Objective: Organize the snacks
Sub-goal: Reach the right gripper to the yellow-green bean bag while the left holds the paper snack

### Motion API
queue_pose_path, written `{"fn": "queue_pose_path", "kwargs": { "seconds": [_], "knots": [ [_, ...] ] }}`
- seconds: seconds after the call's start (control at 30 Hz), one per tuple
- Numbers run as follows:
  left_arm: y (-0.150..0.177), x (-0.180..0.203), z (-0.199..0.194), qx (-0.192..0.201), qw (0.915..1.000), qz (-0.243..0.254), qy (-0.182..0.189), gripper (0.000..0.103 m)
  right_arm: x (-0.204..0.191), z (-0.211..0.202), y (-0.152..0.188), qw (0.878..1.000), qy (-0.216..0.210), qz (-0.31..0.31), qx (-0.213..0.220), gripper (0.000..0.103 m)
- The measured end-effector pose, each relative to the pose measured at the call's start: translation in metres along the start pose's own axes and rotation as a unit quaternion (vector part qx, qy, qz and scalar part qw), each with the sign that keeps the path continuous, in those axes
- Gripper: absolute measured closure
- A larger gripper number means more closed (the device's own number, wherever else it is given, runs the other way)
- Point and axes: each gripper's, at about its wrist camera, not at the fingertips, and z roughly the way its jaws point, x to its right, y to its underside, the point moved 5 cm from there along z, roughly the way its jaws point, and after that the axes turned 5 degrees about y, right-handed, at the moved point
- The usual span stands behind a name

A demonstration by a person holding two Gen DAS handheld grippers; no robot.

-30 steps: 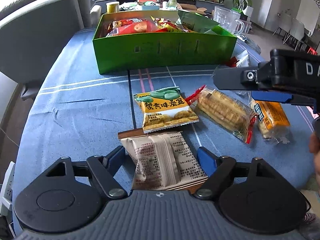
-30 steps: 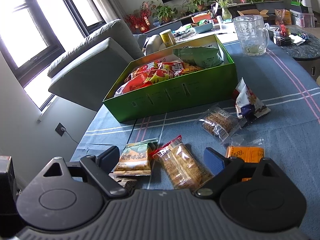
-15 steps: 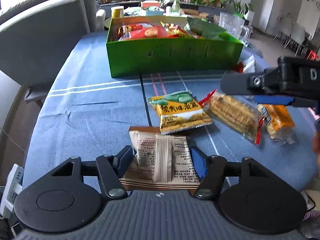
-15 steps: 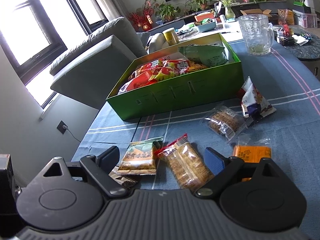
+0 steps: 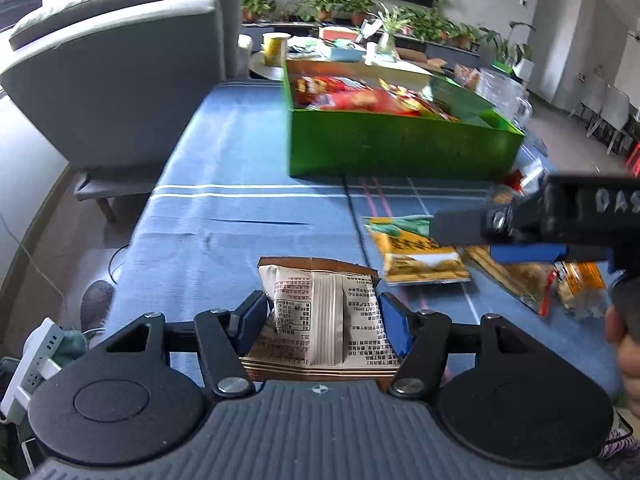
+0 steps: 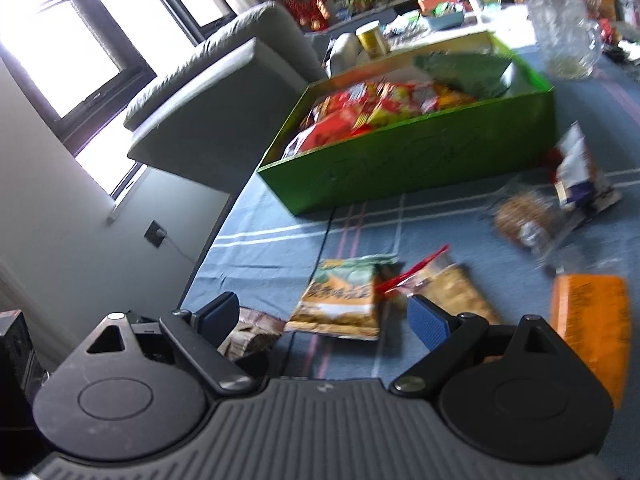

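The right gripper (image 5: 560, 216) housing reads "DAS", cut off at the edge.

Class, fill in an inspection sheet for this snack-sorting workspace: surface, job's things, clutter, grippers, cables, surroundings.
Surface: blue striped tablecloth.
Job's things: green box holding snacks; brown packet; green-yellow packet, cracker pack and orange packet loose on the cloth.
Clutter: glass mug beyond the box.
Grippers: left gripper shut on the brown packet; right gripper open, holding nothing.
Cables: power strip by the floor.
Surroundings: grey sofa, potted plants.
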Motion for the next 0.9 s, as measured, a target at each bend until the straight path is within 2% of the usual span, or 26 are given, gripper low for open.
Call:
{"fn": "queue_pose_path", "kwargs": {
  "seconds": [0.13, 0.27, 0.43, 0.53, 0.7, 0.9],
  "knots": [
    [0.000, -0.016, -0.005, 0.007, 0.9998, -0.017, -0.006, 0.045, -0.009, 0.014, 0.004, 1.000, 0.009, -0.006, -0.028, 0.026],
    [0.001, -0.030, -0.004, 0.008, 0.9994, -0.034, -0.010, 0.045, -0.010, 0.024, 0.005, 0.998, 0.048, -0.009, -0.032, 0.026],
    [0.002, -0.040, -0.001, 0.009, 0.9988, -0.048, -0.005, 0.045, -0.015, 0.038, 0.002, 0.996, 0.074, -0.020, -0.037, 0.026],
    [0.003, -0.042, -0.002, 0.010, 0.9988, -0.048, 0.001, 0.045, -0.019, 0.049, 0.001, 0.995, 0.091, -0.033, -0.035, 0.020],
    [0.003, -0.043, -0.002, 0.011, 0.9988, -0.047, 0.007, 0.045, -0.030, 0.065, -0.002, 0.989, 0.127, -0.072, -0.021, 0.018],
    [0.002, -0.043, -0.002, 0.011, 0.9987, -0.050, 0.005, 0.045, -0.035, 0.070, -0.001, 0.983, 0.141, -0.118, -0.010, 0.019]
  ]
}}
